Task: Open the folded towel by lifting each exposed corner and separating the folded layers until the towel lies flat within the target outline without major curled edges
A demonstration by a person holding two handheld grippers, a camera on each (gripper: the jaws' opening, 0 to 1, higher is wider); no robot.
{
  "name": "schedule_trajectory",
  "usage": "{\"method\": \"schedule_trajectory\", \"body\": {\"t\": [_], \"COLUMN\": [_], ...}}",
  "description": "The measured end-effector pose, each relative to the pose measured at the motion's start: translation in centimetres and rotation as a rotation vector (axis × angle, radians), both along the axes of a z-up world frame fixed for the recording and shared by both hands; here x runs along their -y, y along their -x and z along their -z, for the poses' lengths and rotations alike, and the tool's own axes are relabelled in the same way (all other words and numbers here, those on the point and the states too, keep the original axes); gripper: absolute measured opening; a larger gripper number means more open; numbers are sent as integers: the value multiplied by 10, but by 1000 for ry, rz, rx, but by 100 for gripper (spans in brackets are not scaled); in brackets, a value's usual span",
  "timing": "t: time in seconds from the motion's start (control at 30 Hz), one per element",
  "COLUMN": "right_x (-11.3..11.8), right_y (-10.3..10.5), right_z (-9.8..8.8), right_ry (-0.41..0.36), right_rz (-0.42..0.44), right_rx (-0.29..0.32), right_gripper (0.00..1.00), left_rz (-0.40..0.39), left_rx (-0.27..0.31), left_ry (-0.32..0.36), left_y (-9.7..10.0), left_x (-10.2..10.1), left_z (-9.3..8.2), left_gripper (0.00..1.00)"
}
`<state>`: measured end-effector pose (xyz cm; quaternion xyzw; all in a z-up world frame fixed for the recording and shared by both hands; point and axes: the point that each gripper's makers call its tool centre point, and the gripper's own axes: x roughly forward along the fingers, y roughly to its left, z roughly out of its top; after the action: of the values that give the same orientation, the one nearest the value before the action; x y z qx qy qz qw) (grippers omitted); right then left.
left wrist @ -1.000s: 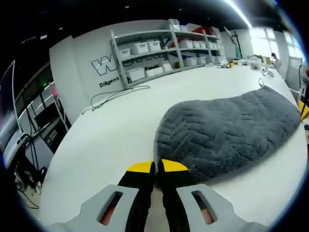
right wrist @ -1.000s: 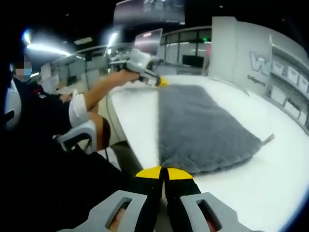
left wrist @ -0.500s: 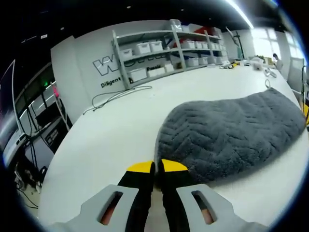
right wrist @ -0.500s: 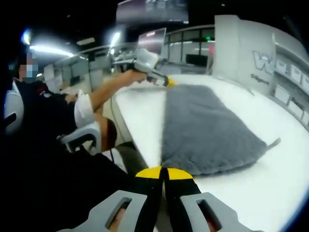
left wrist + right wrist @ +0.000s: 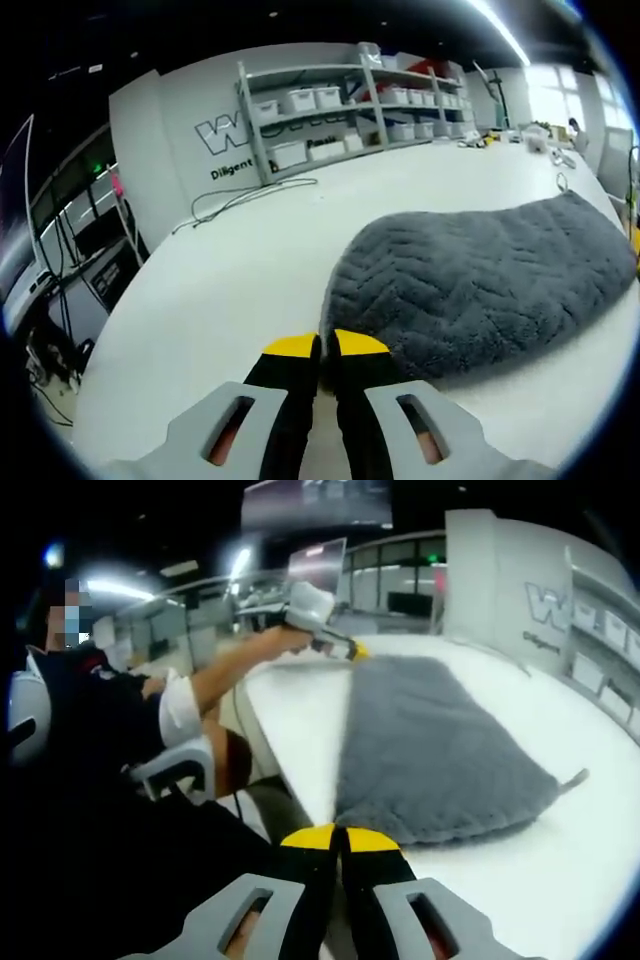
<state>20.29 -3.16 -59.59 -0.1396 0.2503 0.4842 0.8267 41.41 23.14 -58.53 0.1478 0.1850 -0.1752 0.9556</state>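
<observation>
Hovering clenched and empty, both claws, left claw (image 5: 326,343) and right claw (image 5: 338,836), have barely shifted; the grey towel (image 5: 480,275) stays flat on the white counter (image 5: 230,270), seemingly finished.

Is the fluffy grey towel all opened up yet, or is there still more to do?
Not finished, it seems. The grey towel lies spread on the white table, but its near edge looks thick and rounded, as if layers are folded there. The left gripper and right gripper sit shut at two of its corners, holding nothing. I see no outline on the table. Lifting the corners and parting the layers looks left to do.
</observation>
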Motion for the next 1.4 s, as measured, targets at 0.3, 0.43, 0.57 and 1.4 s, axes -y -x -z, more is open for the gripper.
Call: {"method": "schedule_trajectory", "body": {"t": [0.3,0.43,0.57,1.4], "right_x": [-4,-5,-8,-22], "right_y": [3,4,6,15], "right_z": [0,-1,-1,0], "right_ry": [4,6,5,-12], "right_rz": [-7,-10,-13,-43], "right_rx": [-4,-7,-11,-29], "right_gripper": [0,0,0,0], "left_rz": [-2,-1,-1,-8], "left_rx": [5,4,2,-23], "left_ry": [-5,-4,-5,11], "left_y": [-1,-1,-1,-3], "left_x": [1,1,1,8], "left_z": [1,1,1,1], "left_gripper": [5,5,5,5]}}
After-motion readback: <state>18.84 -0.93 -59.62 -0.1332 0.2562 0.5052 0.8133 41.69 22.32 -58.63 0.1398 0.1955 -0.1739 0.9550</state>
